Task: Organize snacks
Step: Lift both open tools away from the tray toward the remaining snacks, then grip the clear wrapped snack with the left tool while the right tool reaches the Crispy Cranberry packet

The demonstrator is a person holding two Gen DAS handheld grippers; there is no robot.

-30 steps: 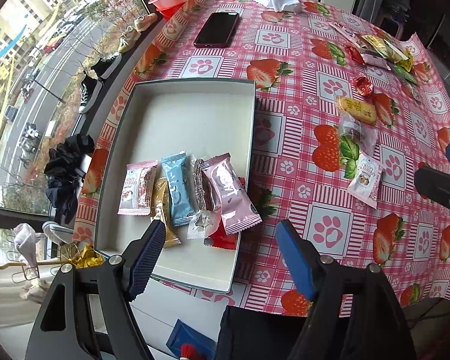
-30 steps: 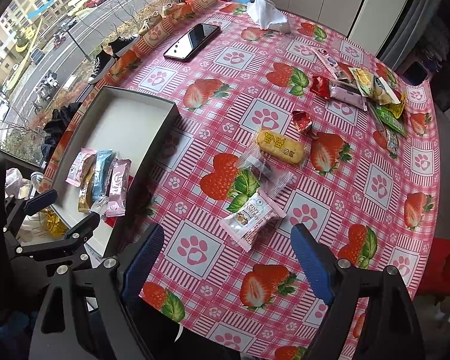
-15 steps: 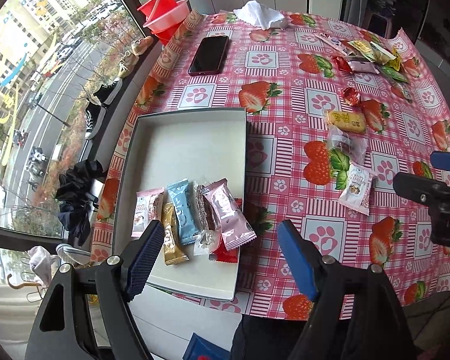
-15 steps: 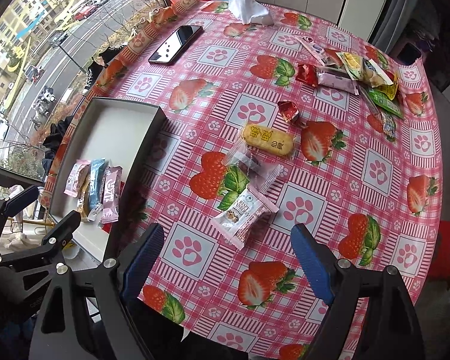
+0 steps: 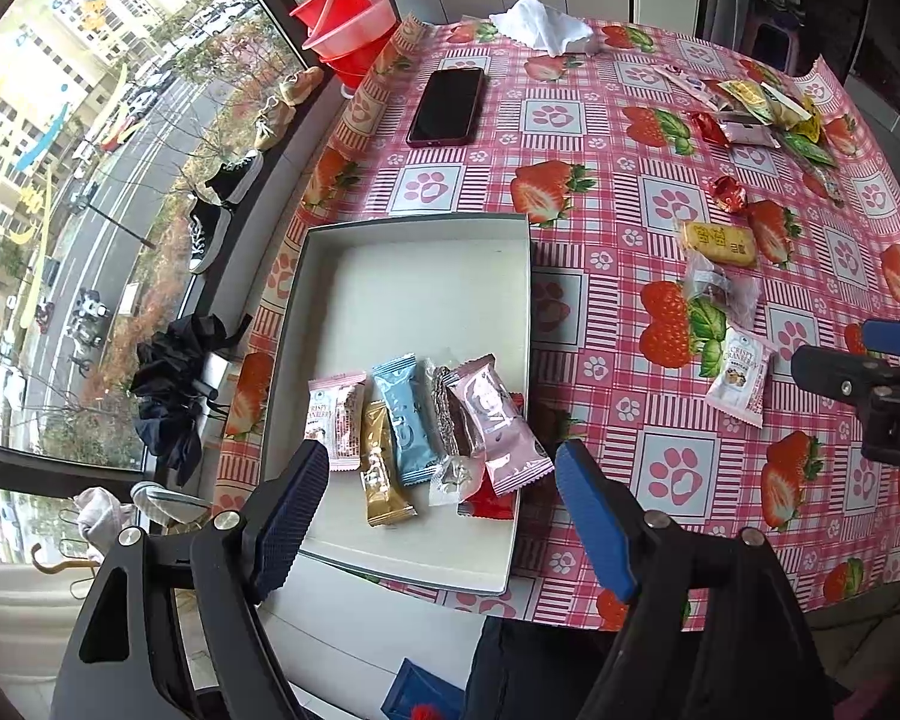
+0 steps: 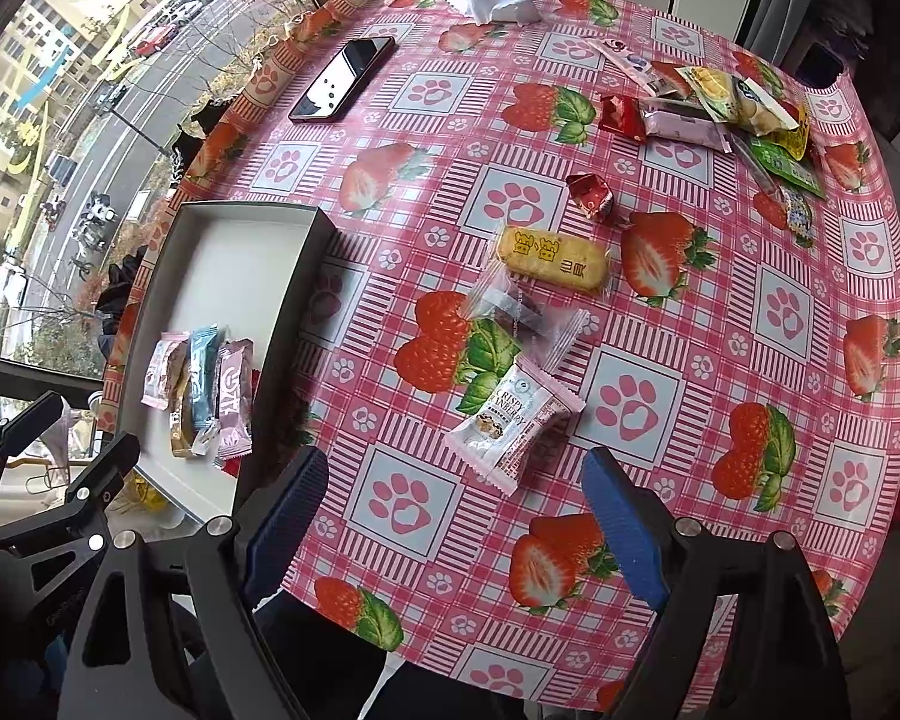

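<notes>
**Both grippers empty, next snack waiting on the bench**

The left gripper (image 5: 441, 516) hangs over the near end of the white box (image 5: 414, 228), its jaws standing wide with nothing between them. Under it a row of packets lies in the box: a pink-and-white cranberry bar (image 5: 336, 414), a gold bar (image 5: 381, 474), a blue packet (image 5: 405, 420) and a pink packet (image 5: 498, 423), the last overlapping a silver-wrapped piece near the box's right wall.

The right gripper (image 6: 456, 522) is also wide open and holds nothing. It hovers above the white cranberry packet (image 6: 513, 423), which lies flat on the strawberry-print bench (image 6: 780, 312), just beyond the fingertips. Farther off lie a clear wrapper (image 6: 513, 306), a yellow biscuit pack (image 6: 555, 258), a red foil sweet (image 6: 591, 195) and a heap of mixed snacks (image 6: 726, 114) at the far right.

Risks, as I judge them: the flat, slick packet may slide on the glossy cloth or slip out if pinched by its crimped edge. The clear wrapper sits close by and could get dragged along. Dropping another packet onto the crowded near end could push the pink packet over the low wall. The two grippers are near each other, so crossing paths may cause a knock.
</notes>
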